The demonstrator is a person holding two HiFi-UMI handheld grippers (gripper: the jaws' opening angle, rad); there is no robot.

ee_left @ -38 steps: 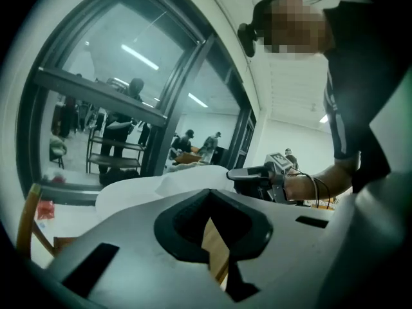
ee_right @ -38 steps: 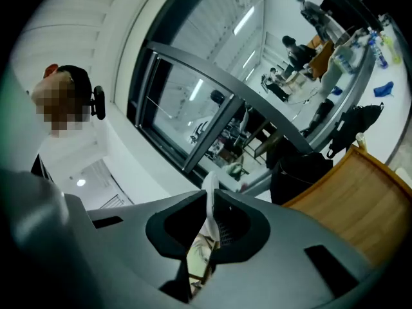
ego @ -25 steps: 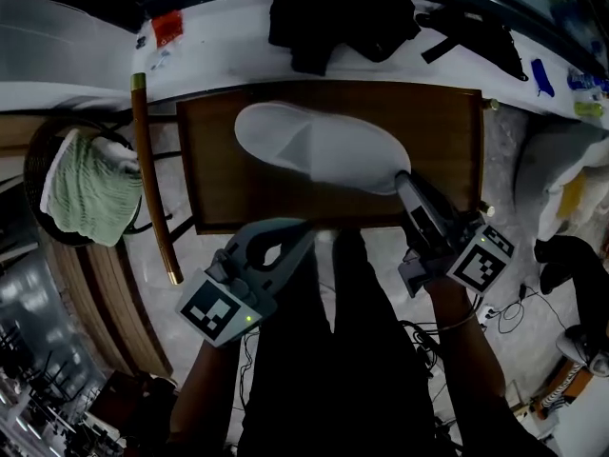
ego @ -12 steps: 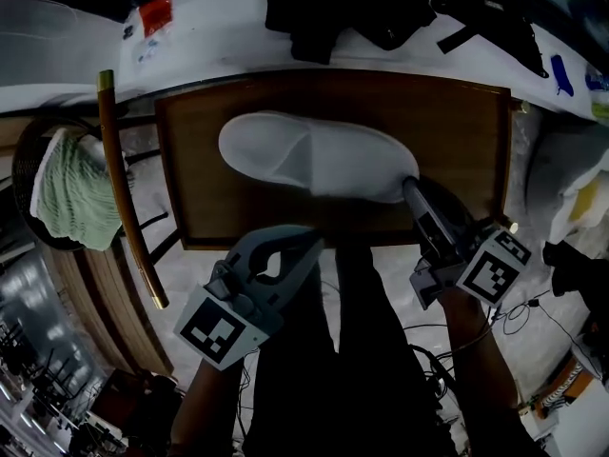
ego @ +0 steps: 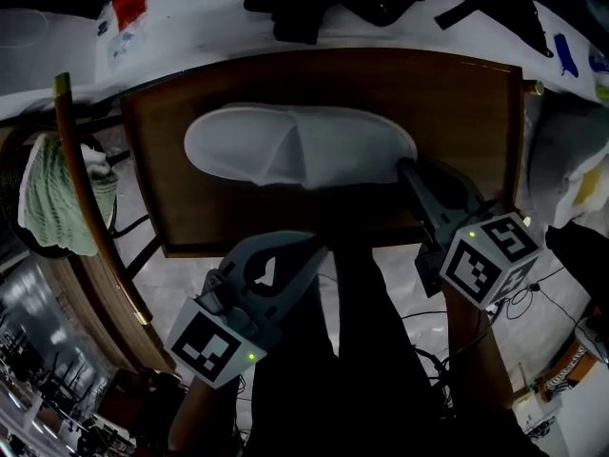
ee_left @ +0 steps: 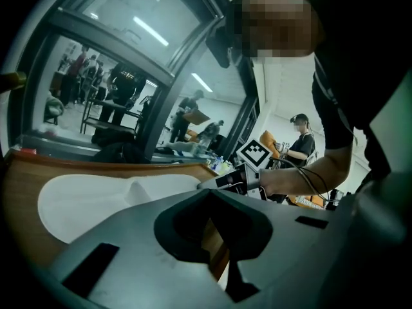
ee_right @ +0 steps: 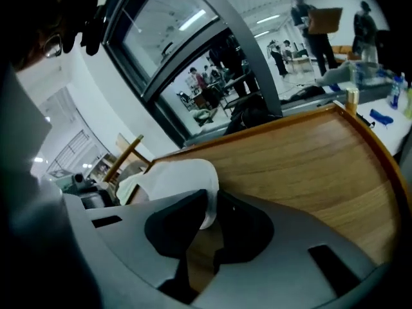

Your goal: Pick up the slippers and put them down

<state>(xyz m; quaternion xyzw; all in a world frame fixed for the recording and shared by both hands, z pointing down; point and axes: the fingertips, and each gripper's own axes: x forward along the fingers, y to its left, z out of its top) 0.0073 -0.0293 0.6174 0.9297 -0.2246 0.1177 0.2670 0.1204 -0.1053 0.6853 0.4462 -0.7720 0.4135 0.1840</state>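
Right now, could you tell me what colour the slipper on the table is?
The slipper is white, clearest in head view.

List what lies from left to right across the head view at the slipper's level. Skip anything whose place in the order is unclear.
green cloth → white slipper → right gripper, closed on the slipper's right end

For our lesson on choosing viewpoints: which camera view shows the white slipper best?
The head view: the whole slipper shows from above against the table. The left gripper view shows it low, partly hidden; the right gripper view shows only the end pinched in the right gripper.
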